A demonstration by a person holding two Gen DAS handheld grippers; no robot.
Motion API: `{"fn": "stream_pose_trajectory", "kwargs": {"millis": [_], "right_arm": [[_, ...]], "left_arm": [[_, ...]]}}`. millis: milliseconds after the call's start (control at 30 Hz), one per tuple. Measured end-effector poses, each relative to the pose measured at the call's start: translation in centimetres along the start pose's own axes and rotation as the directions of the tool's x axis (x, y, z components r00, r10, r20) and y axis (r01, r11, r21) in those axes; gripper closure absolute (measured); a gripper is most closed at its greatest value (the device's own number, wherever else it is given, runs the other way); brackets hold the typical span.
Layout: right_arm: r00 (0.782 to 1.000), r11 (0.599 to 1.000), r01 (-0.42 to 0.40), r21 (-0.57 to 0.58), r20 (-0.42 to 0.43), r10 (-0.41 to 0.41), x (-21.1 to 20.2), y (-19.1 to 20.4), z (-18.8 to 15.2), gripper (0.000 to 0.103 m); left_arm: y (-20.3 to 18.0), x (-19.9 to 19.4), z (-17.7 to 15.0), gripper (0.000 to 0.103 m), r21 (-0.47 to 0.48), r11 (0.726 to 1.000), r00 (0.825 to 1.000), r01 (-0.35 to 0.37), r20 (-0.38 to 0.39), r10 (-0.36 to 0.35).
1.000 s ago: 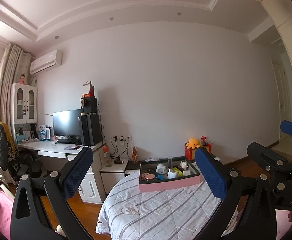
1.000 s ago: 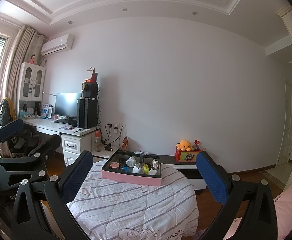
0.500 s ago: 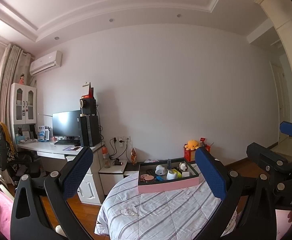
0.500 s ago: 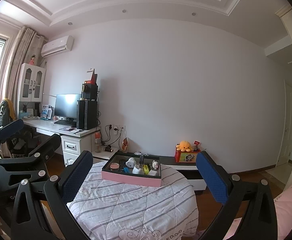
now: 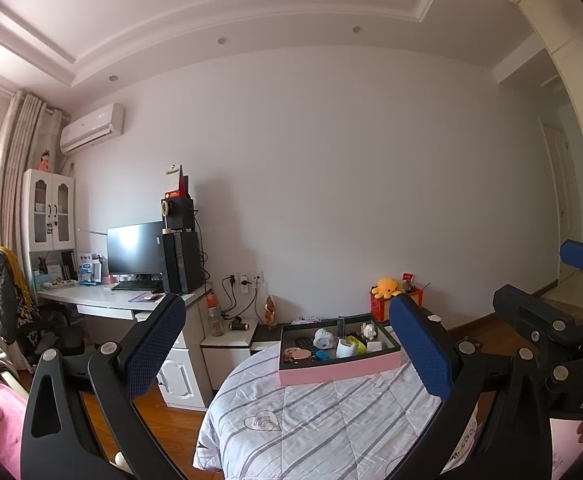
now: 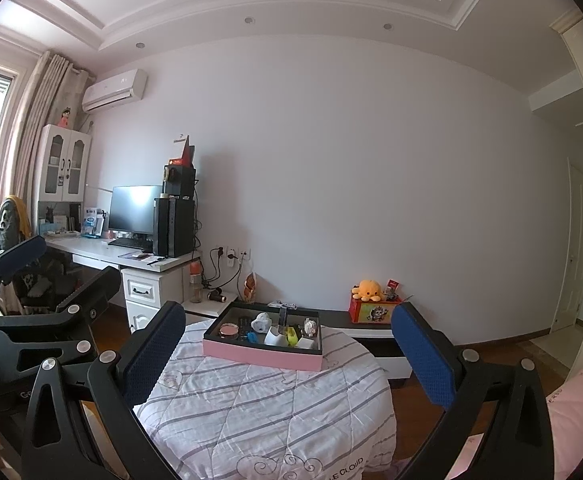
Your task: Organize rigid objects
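Both claws, left claw [image 5: 287, 344] and right claw [image 6: 287, 344], are hanging released; tray [image 6: 259, 354] at twelve o'clock is waiting untouched.

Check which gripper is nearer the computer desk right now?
Left. The left gripper sits on the computer desk side of the quilted table; the right gripper is further toward the door side, both open and empty.
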State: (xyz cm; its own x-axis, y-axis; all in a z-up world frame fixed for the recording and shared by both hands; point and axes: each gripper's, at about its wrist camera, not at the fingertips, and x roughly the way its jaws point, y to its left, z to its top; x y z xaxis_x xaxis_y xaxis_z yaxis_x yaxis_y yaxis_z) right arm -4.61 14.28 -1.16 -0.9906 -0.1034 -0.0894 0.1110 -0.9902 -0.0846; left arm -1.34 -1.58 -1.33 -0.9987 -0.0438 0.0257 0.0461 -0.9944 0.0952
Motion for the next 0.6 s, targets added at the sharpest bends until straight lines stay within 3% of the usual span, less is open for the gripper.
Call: {"fn": "stream_pose_trajectory", "kwargs": {"millis": [600], "right_arm": [[1.0,1.0,-0.002,-0.005,-0.001,0.002,0.16,0.0,0.04,0.0]], "left_arm": [[0.1,-0.37,-0.09,0.0,0.016,1.0,1.0,-0.014,0.007,0.014]]}}
